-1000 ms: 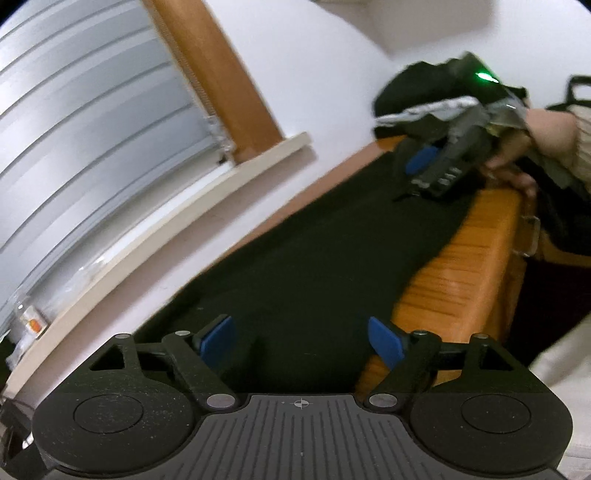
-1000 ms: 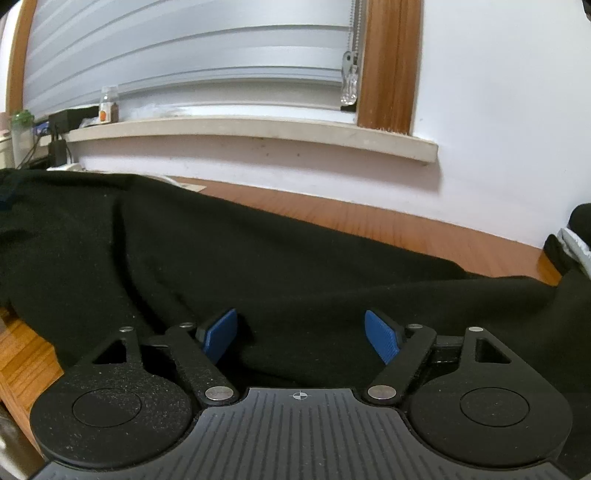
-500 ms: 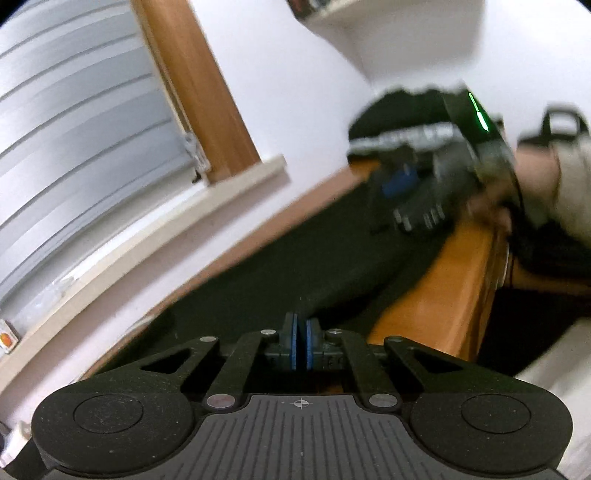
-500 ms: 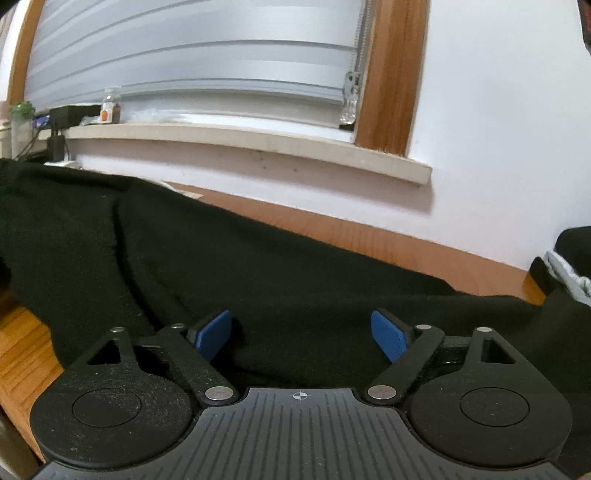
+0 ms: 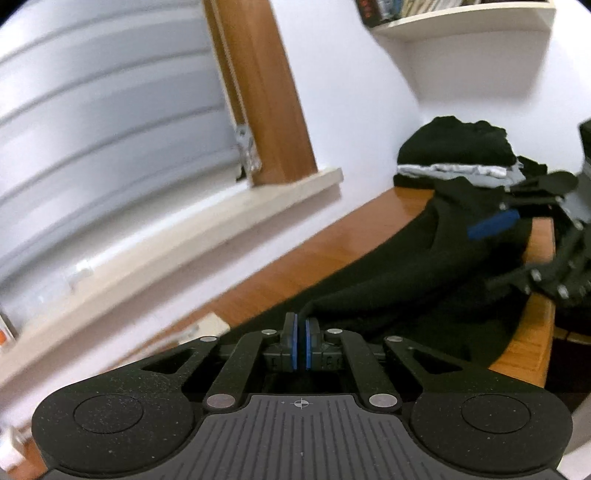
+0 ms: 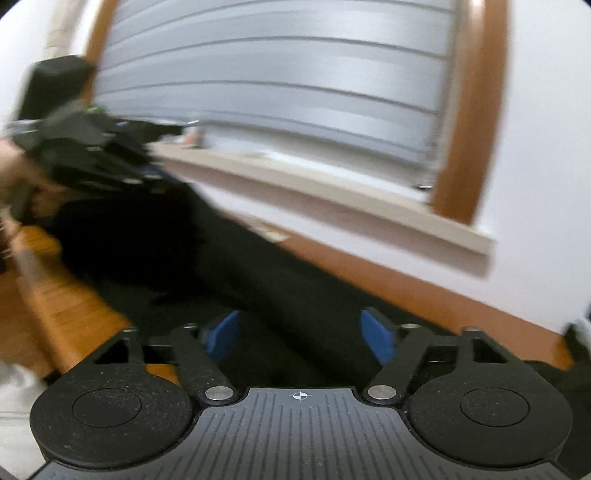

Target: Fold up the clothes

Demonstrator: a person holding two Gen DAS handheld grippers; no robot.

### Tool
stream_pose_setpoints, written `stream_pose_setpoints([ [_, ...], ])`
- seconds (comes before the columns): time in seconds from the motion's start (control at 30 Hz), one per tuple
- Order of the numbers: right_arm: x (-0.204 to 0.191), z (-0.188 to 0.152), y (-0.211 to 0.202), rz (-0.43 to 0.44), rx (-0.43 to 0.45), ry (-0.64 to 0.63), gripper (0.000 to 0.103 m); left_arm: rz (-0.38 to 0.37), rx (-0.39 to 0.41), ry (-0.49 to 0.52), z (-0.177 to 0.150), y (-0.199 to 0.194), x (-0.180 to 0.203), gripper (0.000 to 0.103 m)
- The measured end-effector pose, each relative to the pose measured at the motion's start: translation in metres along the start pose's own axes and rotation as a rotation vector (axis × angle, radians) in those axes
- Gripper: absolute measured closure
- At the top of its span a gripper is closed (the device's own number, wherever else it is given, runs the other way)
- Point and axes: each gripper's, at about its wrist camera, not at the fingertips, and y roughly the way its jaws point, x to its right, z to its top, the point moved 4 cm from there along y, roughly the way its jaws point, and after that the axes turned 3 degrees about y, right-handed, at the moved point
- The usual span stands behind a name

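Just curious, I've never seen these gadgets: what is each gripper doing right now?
Left gripper: closed, pinching an edge of the black garment.
Right gripper: open, holding nothing, with the black garment below it.

No text, label or number is legible in either view.

From my remote seat I saw a white wall (image 5: 354,74), a window shuttered by grey slats (image 6: 280,74), framed in brown wood (image 5: 266,92) above a pale sill (image 6: 332,184). A high shelf (image 5: 461,16) carried books, and the orange-brown desk (image 5: 303,258) ran beneath.
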Motion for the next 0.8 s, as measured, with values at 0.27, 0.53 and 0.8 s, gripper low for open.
stream_pose_setpoints([
  [0.27, -0.071, 0.011, 0.048, 0.264, -0.101, -0.102, 0.052, -0.05, -0.038, -0.106, -0.032, -0.003, -0.026, 0.075],
  [0.53, -0.109, 0.039, 0.084, 0.394, -0.113, -0.1, 0.056, 0.058, -0.021, -0.114, -0.069, -0.055, -0.029, 0.052],
  [0.8, -0.089, 0.08, 0.1, 0.37, -0.067, 0.003, 0.056, 0.151, -0.018, -0.094, -0.092, -0.09, -0.015, 0.034],
])
